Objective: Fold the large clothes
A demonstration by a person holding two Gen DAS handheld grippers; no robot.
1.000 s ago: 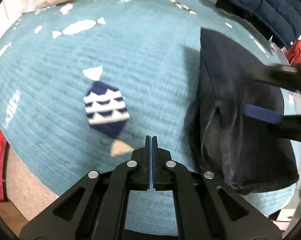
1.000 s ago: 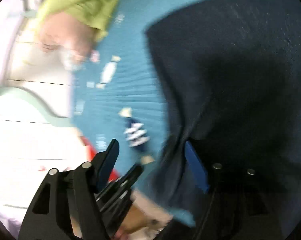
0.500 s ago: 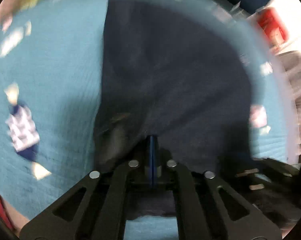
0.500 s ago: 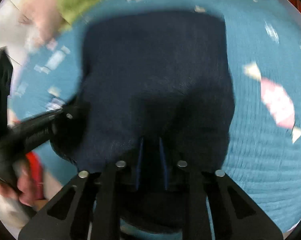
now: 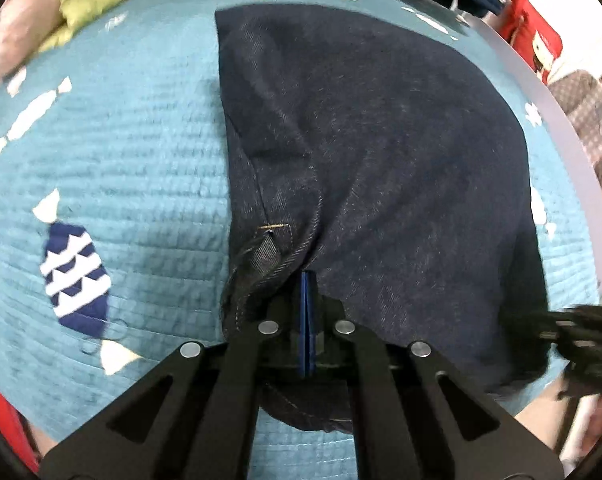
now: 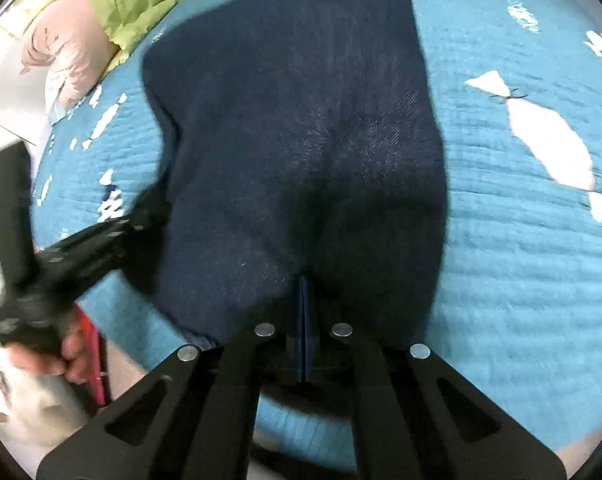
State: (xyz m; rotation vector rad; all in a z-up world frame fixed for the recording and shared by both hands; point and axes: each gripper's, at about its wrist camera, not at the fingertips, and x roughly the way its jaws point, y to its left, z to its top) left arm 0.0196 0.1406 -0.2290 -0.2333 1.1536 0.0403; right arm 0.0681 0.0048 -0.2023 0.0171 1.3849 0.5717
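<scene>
I have both claws, left gripper (image 5: 307, 280) and right gripper (image 6: 303, 284), pinched shut on the near edge of the jeans (image 5: 381, 140); heavy denim could slip out if I lift unevenly.

The jeans (image 5: 381, 140) are dark, matt twill denim with pale stitching. The bed (image 5: 133, 160) wears a ribbed, quilted teal cloth cover. The left gripper (image 5: 307, 280) looks matt black plastic with bright metal pins.
</scene>
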